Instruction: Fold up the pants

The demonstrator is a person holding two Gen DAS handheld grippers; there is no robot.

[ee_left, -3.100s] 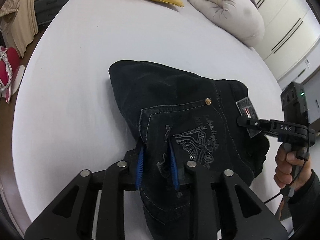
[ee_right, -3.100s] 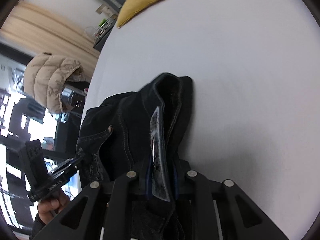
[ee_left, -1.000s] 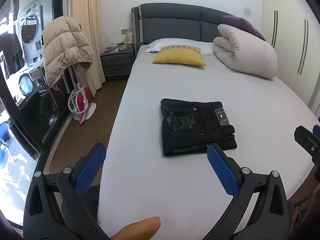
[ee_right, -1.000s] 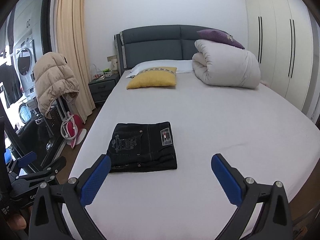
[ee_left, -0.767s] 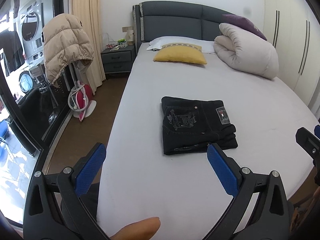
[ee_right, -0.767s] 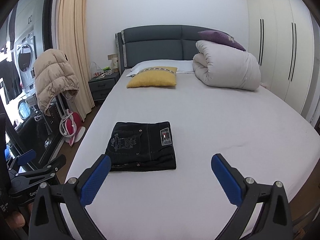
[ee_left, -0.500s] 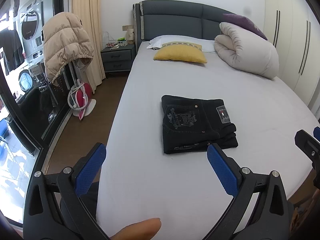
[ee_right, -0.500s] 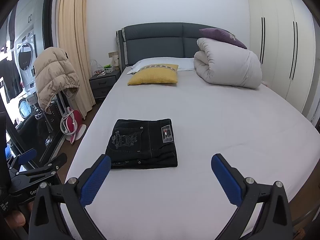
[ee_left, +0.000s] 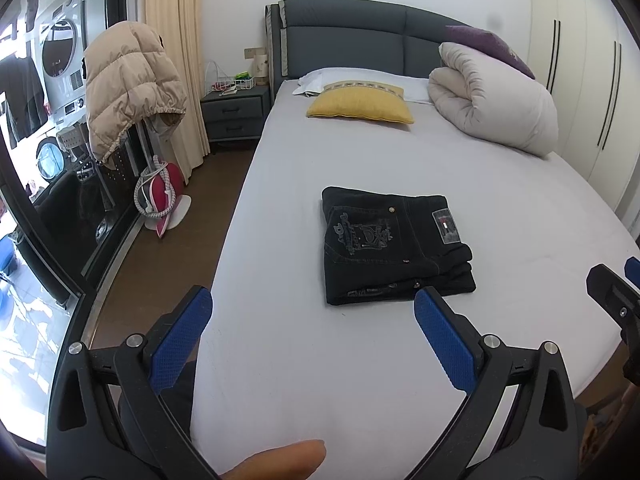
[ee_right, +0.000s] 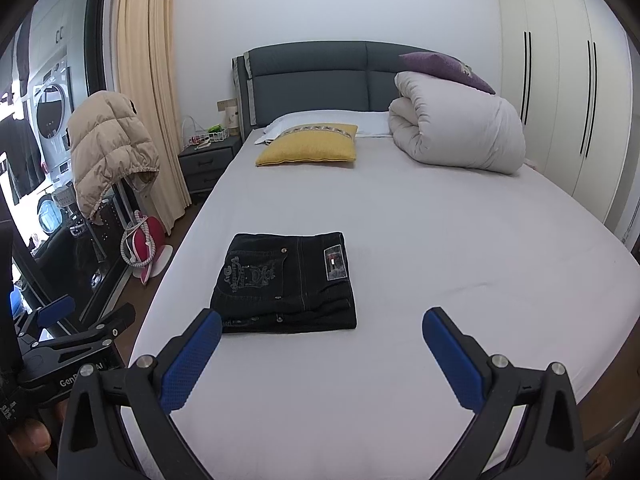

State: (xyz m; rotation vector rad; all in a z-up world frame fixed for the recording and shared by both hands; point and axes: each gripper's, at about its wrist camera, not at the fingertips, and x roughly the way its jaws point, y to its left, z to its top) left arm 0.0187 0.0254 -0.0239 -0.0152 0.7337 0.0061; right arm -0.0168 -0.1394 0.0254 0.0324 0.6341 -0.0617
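The black pants point(ee_left: 390, 246) lie folded in a neat rectangle on the white bed point(ee_left: 360, 360), back pocket and label up. They also show in the right wrist view point(ee_right: 286, 282). My left gripper point(ee_left: 312, 308) is open and empty, held back above the bed's near edge, apart from the pants. My right gripper point(ee_right: 322, 328) is open and empty, also held back from the pants. The left gripper shows at the left edge of the right wrist view point(ee_right: 80, 320).
A yellow pillow point(ee_left: 360, 106) and a rolled white duvet point(ee_left: 492, 100) lie at the head of the bed. A nightstand point(ee_left: 234, 114), a beige jacket on a rack point(ee_left: 128, 88) and a red iron point(ee_left: 160, 196) stand left of the bed. Wardrobes point(ee_right: 568, 112) line the right wall.
Three seconds ago both grippers were shut on the pants; now both are open and drawn back from the folded pants. Over the last second the views barely shift.
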